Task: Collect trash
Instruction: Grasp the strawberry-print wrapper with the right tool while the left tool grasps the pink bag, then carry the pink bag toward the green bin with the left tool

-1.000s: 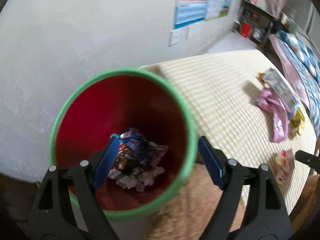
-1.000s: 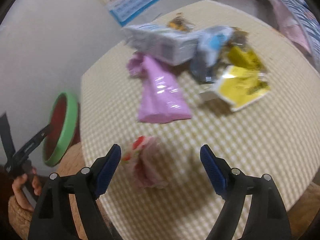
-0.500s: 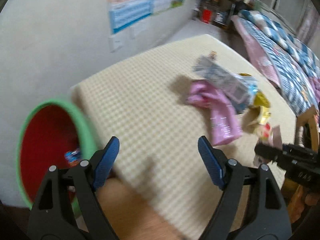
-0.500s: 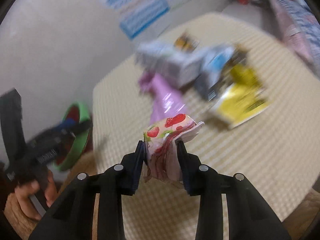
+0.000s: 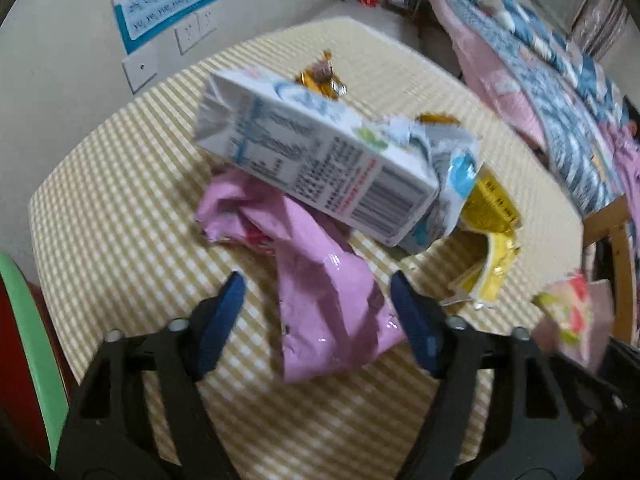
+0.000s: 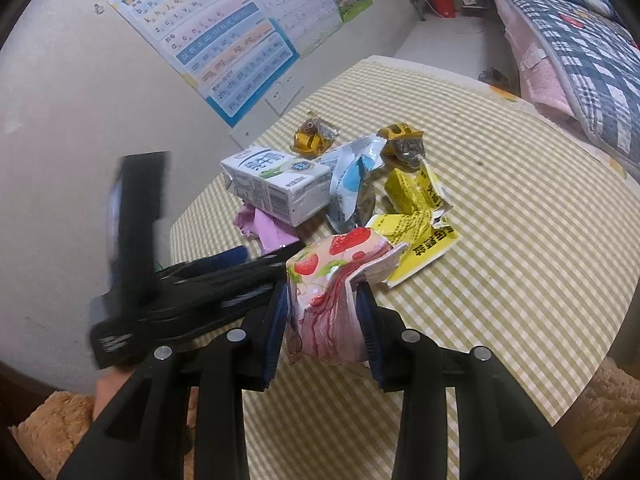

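Observation:
My right gripper (image 6: pixel 322 322) is shut on a strawberry-print wrapper (image 6: pixel 340 280), held above the checked table (image 6: pixel 520 240); the wrapper also shows at the right of the left wrist view (image 5: pixel 572 316). My left gripper (image 5: pixel 318 320) is open and empty, its fingers either side of a pink wrapper (image 5: pixel 320 280). Behind it lie a white milk carton (image 5: pixel 312 148), a blue-and-silver wrapper (image 5: pixel 452 168) and a yellow wrapper (image 5: pixel 492 232). The green-rimmed red bin (image 5: pixel 24 320) shows at the left edge.
Small gold candy wrappers (image 6: pixel 314 136) lie at the far side of the pile. A wall with posters (image 6: pixel 224 40) stands behind the table. A bed with a checked quilt (image 6: pixel 580 40) is at the right.
My left gripper swung from over the bin to the pink wrapper on the table. My right gripper closed on the strawberry wrapper and lifted it.

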A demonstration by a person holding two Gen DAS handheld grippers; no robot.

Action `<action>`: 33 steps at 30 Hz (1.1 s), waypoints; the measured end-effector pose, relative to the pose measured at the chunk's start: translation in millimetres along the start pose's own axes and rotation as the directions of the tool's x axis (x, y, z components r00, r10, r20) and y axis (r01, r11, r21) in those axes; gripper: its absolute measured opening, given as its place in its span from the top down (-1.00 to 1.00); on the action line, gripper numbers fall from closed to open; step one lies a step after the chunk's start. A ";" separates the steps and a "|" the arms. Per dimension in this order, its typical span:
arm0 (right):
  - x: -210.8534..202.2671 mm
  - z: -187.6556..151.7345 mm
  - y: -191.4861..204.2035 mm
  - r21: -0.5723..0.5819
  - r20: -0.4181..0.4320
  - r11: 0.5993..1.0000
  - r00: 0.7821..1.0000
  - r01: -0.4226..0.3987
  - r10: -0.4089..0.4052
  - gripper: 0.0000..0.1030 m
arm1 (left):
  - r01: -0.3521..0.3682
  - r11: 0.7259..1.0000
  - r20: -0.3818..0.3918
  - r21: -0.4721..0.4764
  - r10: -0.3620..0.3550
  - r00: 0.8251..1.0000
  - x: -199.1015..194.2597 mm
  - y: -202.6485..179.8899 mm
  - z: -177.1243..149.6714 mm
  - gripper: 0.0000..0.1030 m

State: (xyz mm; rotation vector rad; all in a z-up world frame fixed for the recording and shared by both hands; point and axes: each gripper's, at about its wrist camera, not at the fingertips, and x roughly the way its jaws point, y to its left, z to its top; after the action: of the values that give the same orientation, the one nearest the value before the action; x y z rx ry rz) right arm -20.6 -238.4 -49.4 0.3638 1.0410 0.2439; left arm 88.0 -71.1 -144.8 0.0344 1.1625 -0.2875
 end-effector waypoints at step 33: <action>26.5 -5.2 20.8 -0.048 -0.054 0.998 0.998 -0.035 0.033 0.31 | -0.012 0.998 0.009 -0.068 0.012 1.000 -37.0 47.5 -45.2 0.23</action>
State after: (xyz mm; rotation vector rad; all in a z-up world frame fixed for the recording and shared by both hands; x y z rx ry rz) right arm -12.7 -208.8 -64.4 0.3322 1.0795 0.3108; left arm 45.3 -9.9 -135.1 -0.0200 1.1620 -0.2370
